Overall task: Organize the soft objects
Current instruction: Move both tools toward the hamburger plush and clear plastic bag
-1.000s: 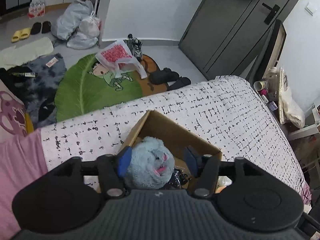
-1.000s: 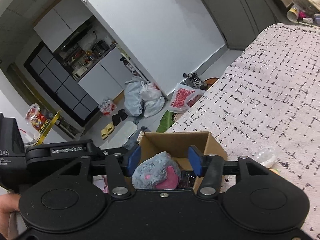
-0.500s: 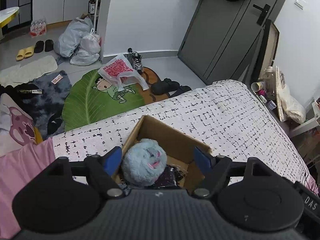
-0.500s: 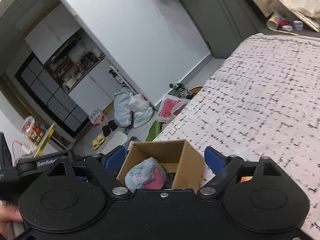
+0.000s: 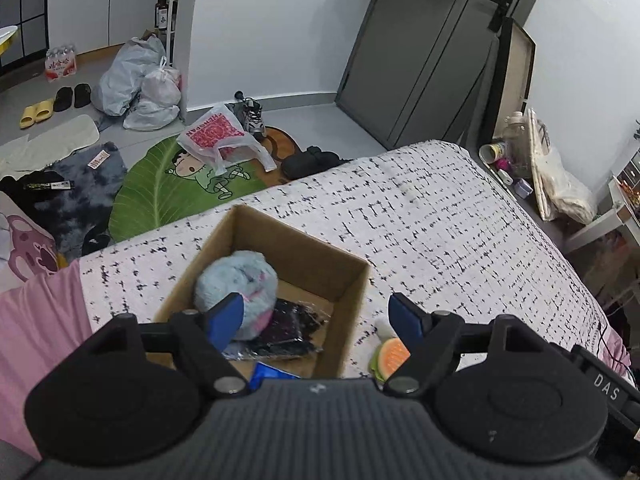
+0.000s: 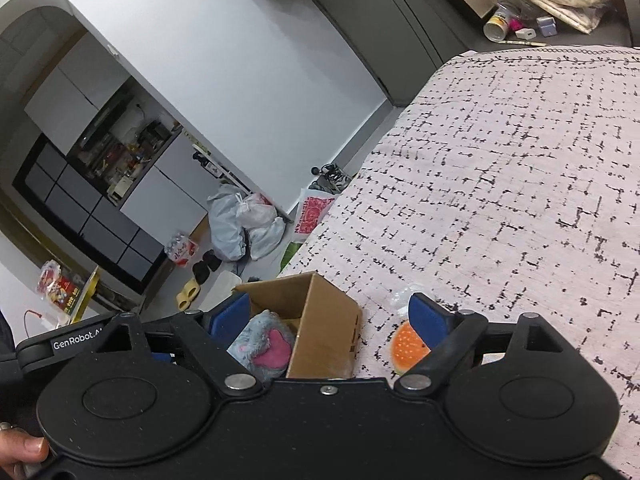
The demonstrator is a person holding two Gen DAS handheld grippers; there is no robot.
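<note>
Both grippers — left gripper (image 5: 316, 316) and right gripper (image 6: 330, 316) — are hovering spread wide, holding nothing, above a cardboard box (image 5: 320, 254) that is holding a blue plush toy (image 5: 236, 280).

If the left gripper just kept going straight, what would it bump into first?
Probably the far right wall of the cardboard box, which sits midway between the open jaws of the left gripper. Depth is hard to judge.

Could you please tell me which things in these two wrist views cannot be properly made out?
- Orange toy on the bed: in both views a blue fingertip and the gripper body cover part of it, so its full shape is unclear.
- Dark packaged item in the cardboard box: left view, partly under the blue plush toy; hidden in the right view.
- Blue object at the box's near edge: cut off by the left gripper body.
</note>
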